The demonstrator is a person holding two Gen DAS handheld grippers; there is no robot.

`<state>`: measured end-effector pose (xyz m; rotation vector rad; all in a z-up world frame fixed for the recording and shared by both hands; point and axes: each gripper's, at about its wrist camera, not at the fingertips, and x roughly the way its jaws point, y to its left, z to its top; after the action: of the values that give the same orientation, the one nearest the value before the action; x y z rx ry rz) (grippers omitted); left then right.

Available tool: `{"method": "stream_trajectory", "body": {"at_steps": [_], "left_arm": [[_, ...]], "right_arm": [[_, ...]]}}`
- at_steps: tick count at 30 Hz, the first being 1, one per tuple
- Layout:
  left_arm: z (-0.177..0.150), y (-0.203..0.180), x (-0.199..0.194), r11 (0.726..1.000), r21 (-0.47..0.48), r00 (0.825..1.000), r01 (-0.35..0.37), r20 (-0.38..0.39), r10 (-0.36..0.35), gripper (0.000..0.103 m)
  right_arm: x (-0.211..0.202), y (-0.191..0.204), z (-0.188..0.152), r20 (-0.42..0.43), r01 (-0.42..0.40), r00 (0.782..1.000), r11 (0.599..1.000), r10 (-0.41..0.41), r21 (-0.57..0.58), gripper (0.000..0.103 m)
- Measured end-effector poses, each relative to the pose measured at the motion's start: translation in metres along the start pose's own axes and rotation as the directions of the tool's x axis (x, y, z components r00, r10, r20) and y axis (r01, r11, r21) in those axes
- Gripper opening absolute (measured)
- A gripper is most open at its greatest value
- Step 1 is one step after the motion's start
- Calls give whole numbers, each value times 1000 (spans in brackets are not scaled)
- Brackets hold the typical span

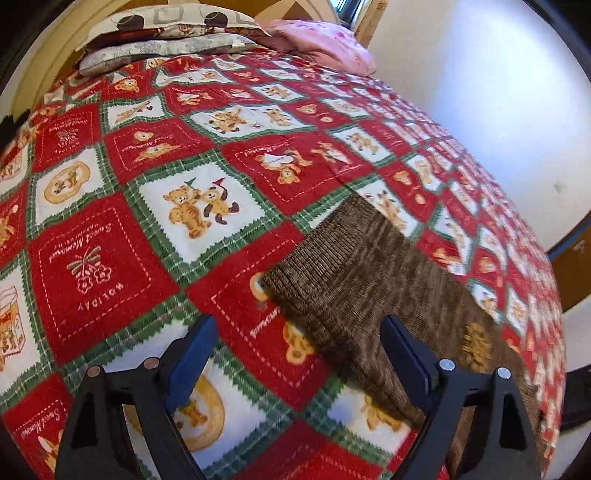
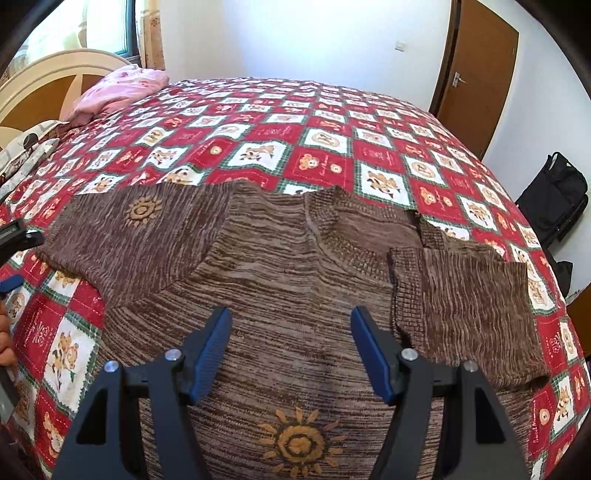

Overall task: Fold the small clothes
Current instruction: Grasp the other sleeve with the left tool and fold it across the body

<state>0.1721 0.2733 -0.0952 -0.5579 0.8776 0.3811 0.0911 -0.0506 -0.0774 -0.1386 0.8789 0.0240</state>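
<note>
While the fold is barely begun: a brown knit sweater (image 2: 280,280) lies face up across the bed's bear-print quilt (image 2: 332,125), neck toward the far edge.
Left sleeve: spread flat out to the side (image 2: 122,236), its sun motif showing; not yet folded.
Left tool: (image 1: 295,363) hovers low over the quilt beside that sleeve, jaws wide apart, nothing between them.
Body: flat and unfolded, a second sun motif (image 2: 295,443) near the hem.
Right tool: (image 2: 291,350) hangs above the chest of the sweater, jaws wide apart, gripping nothing.
Right sleeve: doubled back on itself (image 2: 461,306), its ribbed cuff lying near the collar; seemingly the only fold made so far.
Progress: early, by the look of it; the left sleeve and the body fold remain.
Containers: no basket or drawer in view; a black bag (image 2: 557,195) stands on the floor by the wall, contents hidden.
Elsewhere: pillows (image 1: 166,33) and a pink bundle (image 1: 325,44) sit at the headboard.
</note>
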Motion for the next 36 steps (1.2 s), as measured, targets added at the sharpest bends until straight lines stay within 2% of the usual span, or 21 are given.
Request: {"method": "stream_trajectory", "body": {"at_steps": [2, 4, 5, 6, 7, 9, 12, 15, 17, 19, 22, 25, 27, 30, 31, 34, 36], "left_arm": [[3, -2, 2, 1000, -24, 1000, 6, 14, -6, 87], [5, -2, 3, 999, -30, 1000, 20, 24, -19, 57], [6, -2, 7, 998, -32, 999, 51, 15, -51, 29], [7, 1, 13, 995, -46, 996, 89, -6, -90, 12], [7, 4, 18, 990, -68, 991, 126, -26, -128, 11], [7, 8, 21, 984, -83, 987, 156, -13, -157, 10], [7, 2, 18, 987, -53, 988, 154, 0, -155, 10], [11, -15, 11, 989, -1, 989, 145, 13, -145, 9], [14, -29, 0, 986, 37, 986, 164, 35, -165, 8], [12, -54, -16, 977, 117, 980, 179, 65, -188, 8], [-4, -104, -49, 931, 282, 958, 234, 96, -270, 8], [-36, -153, -81, 850, 447, 929, 278, 102, -357, 8], [-63, -182, -94, 787, 529, 910, 318, 64, -411, 8], [-111, -212, -102, 700, 611, 892, 369, -20, -452, 8], [-128, -219, -102, 669, 639, 888, 380, -48, -458, 8], [-179, -234, -91, 603, 710, 900, 364, -101, -425, 8], [-196, -238, -83, 593, 721, 909, 358, -126, -396, 8]], "right_arm": [[-1, -1, 0, 2, 1, 1000, 1000, -1, -2, 70], [-3, -4, -1, 6, 3, 1000, 1000, -3, 2, 70], [-3, -5, -1, 6, 3, 1000, 1000, -3, 8, 70], [-3, -8, -1, 4, 1, 1000, 1000, -1, 16, 70], [-3, -10, -1, 1, -2, 1000, 1000, 2, 28, 70], [-3, -15, -1, -4, -3, 1000, 999, 3, 43, 70], [-6, -23, -4, -6, 1, 1000, 998, 0, 60, 70], [-11, -38, -7, -4, 12, 1000, 997, -11, 80, 70], [-15, -53, -9, -7, 22, 1000, 993, -21, 112, 70], [-17, -68, -11, -10, 31, 1000, 988, -30, 150, 70], [-21, -96, -14, -14, 59, 998, 976, -58, 211, 70], [-24, -123, -18, -20, 83, 997, 960, -81, 267, 70], [-24, -141, -22, -30, 95, 995, 948, -90, 305, 70], [-25, -157, -26, -35, 102, 995, 935, -96, 340, 70], [-26, -162, -28, -36, 104, 995, 932, -98, 348, 70], [-27, -173, -33, -42, 104, 995, 921, -96, 375, 70], [-27, -177, -36, -49, 106, 994, 920, -94, 378, 70]]}}
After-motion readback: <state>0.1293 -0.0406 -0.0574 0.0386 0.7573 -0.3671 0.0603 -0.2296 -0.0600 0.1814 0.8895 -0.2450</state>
